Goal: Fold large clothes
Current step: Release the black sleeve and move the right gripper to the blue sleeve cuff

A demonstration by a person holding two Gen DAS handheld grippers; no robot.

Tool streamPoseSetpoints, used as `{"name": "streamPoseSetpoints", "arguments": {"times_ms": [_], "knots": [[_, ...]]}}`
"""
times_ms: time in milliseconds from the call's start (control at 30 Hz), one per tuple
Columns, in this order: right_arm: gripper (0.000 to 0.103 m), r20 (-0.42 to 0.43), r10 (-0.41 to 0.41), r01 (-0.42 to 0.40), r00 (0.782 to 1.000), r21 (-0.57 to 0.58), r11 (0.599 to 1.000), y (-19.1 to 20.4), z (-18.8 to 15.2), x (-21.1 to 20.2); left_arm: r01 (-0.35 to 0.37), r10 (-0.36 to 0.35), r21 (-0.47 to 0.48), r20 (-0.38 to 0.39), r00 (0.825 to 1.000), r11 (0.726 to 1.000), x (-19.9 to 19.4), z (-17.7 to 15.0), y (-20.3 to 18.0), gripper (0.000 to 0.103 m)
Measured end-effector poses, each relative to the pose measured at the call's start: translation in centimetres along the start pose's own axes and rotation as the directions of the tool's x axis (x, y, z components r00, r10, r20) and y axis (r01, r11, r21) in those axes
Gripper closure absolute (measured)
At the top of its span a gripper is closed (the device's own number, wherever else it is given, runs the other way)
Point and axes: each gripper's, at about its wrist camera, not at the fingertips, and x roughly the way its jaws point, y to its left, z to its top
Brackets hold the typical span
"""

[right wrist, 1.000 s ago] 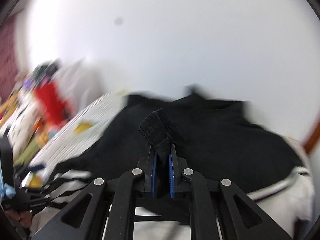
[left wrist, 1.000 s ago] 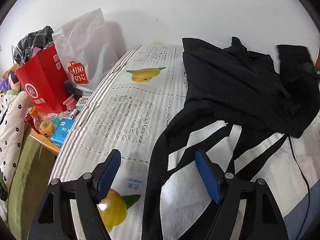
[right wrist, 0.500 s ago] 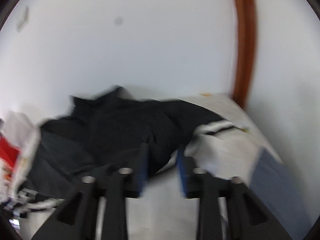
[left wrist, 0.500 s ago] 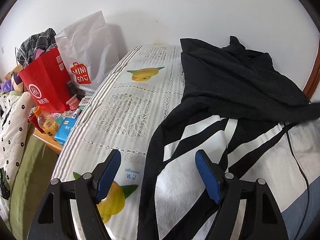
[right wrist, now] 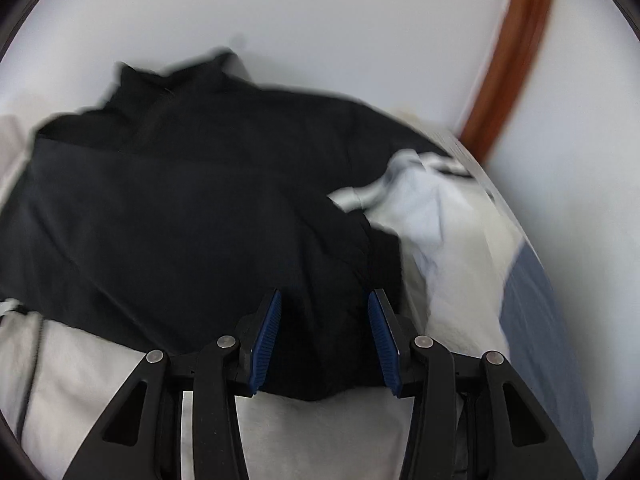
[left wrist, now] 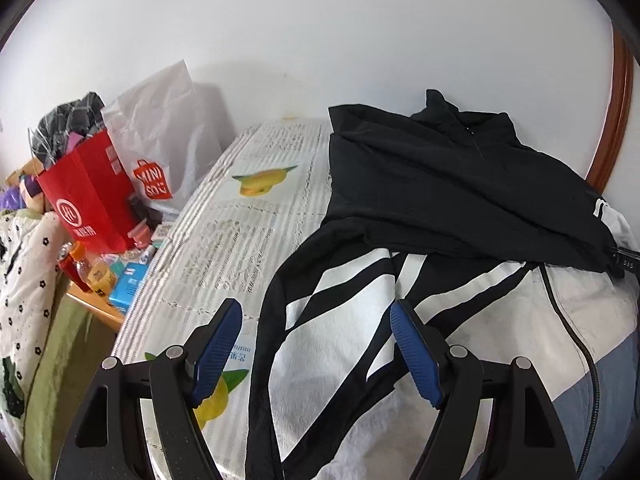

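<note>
Bright even light; right view motion-blurred; fisheye edges dark.

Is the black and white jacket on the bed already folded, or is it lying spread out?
Partly folded: the jacket's black upper part lies doubled over its striped lower part, which is spread flat on the bed.

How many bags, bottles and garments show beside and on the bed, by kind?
Bags: 2, the red bag and the white bag.
Bottles: 1, the orange-capped bottle.
Garments on the bed: 1, the jacket.
Total: 4.
</note>
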Motion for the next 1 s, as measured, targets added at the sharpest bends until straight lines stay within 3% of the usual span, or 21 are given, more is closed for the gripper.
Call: {"name": "streamPoseSetpoints", "arguments": {"times_ms": [100,233,400,567,633,800,1000], "knots": [[0.058,0.021,0.019,-0.019,1.000,0.013,1.000,-0.4,-0.1,-2.0,0.007,-0.007,0.013,0.002,1.000,1.000,-0.9,0.1,-0.5,0.028],[0.047,0.097,0.072,-0.076,0.993,0.038,0.996,-1.6,-0.7,-6.7,0.028,-0.028,0.008,0.019,0.999,1.000,-2.5,0.0,-1.1,0.028],[0.047,0.120,0.069,-0.074,0.990,0.038,0.997,-3.4,-2.4,-10.9,0.057,-0.057,-0.003,0.034,0.998,0.998,-4.4,-0.4,-1.9,0.028],[0.046,0.141,-0.014,0.009,0.990,0.042,0.999,-6.9,-5.7,-13.8,0.085,-0.085,-0.001,0.050,0.995,0.996,-6.6,-1.0,-2.8,0.028],[0.033,0.138,-0.029,0.020,0.990,0.062,0.998,-9.2,-7.4,-14.6,0.097,-0.097,-0.002,0.061,0.993,0.995,-7.5,-1.3,-3.3,0.028],[0.027,0.100,-0.125,0.113,0.987,0.117,0.987,-15.6,-11.4,-15.2,0.103,-0.103,-0.004,0.071,0.992,0.995,-9.2,-2.0,-4.4,0.028],[0.024,-0.009,-0.181,0.181,0.983,0.155,0.971,-21.7,-16.2,-13.5,0.107,-0.107,0.007,0.070,0.992,0.994,-9.8,-2.7,-6.1,0.026]]}}
